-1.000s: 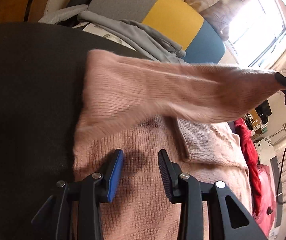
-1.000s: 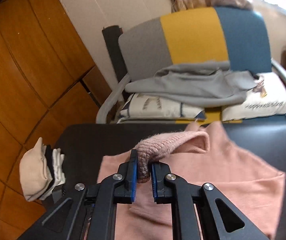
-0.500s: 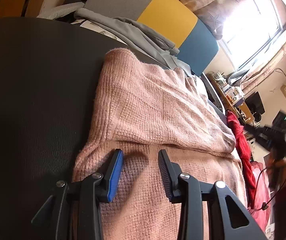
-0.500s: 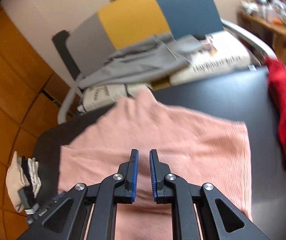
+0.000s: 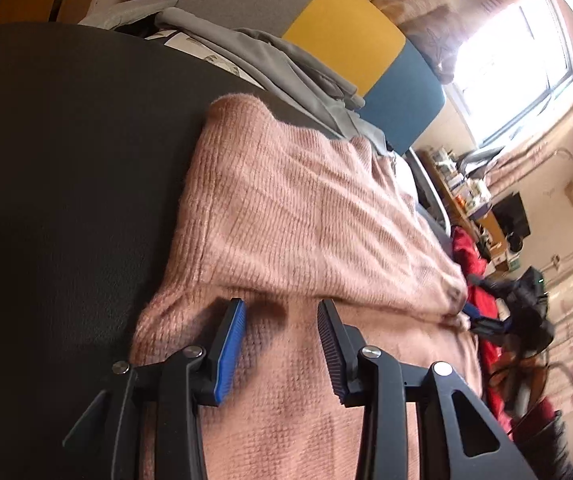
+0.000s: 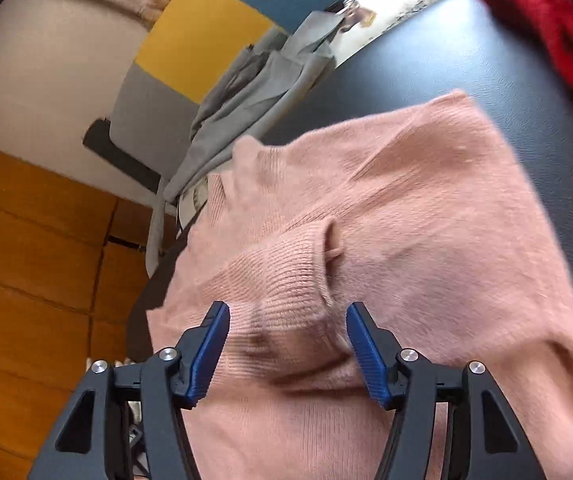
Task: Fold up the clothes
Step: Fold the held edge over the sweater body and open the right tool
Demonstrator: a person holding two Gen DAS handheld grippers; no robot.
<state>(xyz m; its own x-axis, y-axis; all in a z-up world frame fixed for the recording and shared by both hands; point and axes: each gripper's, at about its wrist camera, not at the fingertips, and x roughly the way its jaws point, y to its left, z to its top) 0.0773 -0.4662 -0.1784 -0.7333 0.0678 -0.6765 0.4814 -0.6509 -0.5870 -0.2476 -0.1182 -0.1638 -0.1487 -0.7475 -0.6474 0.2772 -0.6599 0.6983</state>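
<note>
A pink knit sweater (image 5: 306, 216) lies on the dark table (image 5: 66, 168), with one sleeve folded across its body. My left gripper (image 5: 282, 308) stands open just over the sweater's near part, its blue pads (image 5: 230, 336) apart with only flat knit under them. My right gripper (image 6: 288, 312) hangs low over the ribbed sleeve cuff (image 6: 286, 276). Its jaws are opening, and the cuff lies loose between them with the pads off it. In the left wrist view the right gripper (image 5: 482, 320) shows blurred at the sweater's far right edge.
A red garment (image 6: 546, 28) lies on the table to the right of the sweater. Behind the table stands a chair with a grey, yellow and blue back (image 5: 342, 36) and grey clothes (image 6: 258, 92) heaped on its seat. Wooden panels (image 6: 26, 240) cover the wall at left.
My right gripper carried the pinched sleeve cuff across the sweater and down, then let it go and its jaws spread. The sleeve now lies flat. The left gripper stayed put.
</note>
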